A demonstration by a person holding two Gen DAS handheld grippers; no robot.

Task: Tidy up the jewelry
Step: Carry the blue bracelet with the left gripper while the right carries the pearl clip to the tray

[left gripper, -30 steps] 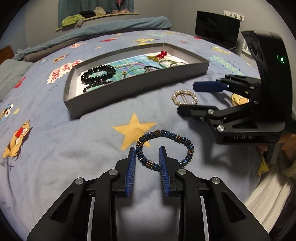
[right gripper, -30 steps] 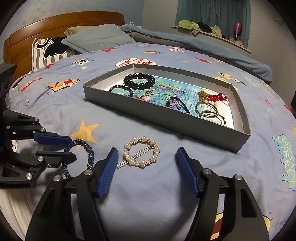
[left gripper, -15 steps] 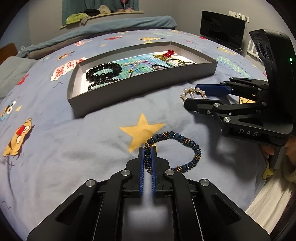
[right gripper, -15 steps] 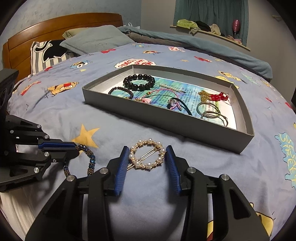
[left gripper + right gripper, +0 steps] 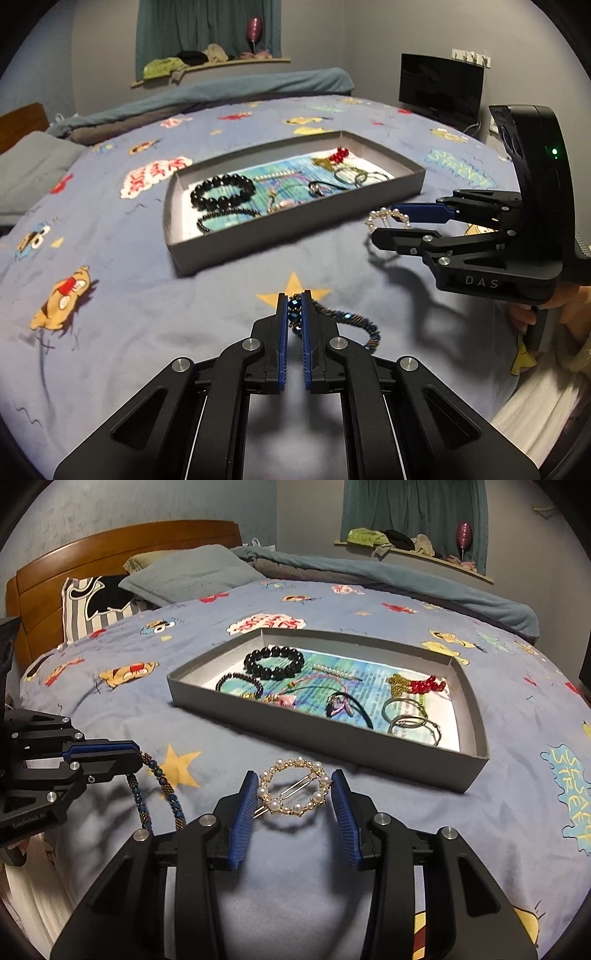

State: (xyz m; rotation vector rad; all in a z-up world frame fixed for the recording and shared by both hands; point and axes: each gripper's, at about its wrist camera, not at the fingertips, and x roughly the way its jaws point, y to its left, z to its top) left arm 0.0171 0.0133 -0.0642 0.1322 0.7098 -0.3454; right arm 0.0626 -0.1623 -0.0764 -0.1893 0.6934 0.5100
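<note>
My left gripper (image 5: 294, 295) is shut on a blue and bronze beaded bracelet (image 5: 360, 325), which hangs from its pads just above the yellow star on the bedspread. The right wrist view shows that gripper (image 5: 135, 757) at the left with the bracelet (image 5: 173, 801) drooping below it. A round pearl hair clip (image 5: 275, 805) sits between the blue pads of my right gripper (image 5: 294, 776), which is shut on its two sides. In the left wrist view the right gripper (image 5: 384, 223) holds the clip (image 5: 384, 213) clear of the bed. The grey tray (image 5: 332, 734) lies just beyond both.
The tray (image 5: 277, 236) holds a black bead bracelet (image 5: 275, 661), a thin dark bracelet (image 5: 240, 681), metal hoops (image 5: 406, 716), a red bead piece (image 5: 424, 685) and cords. Pillows (image 5: 184, 576) and a wooden headboard (image 5: 92, 554) are at far left. A hand (image 5: 569, 306) grips the right handle.
Both grippers have closed, the left on the beaded bracelet and the right on the pearl clip. The left has since lifted the bracelet off the bedspread, and the clip now hangs above its shadow.
</note>
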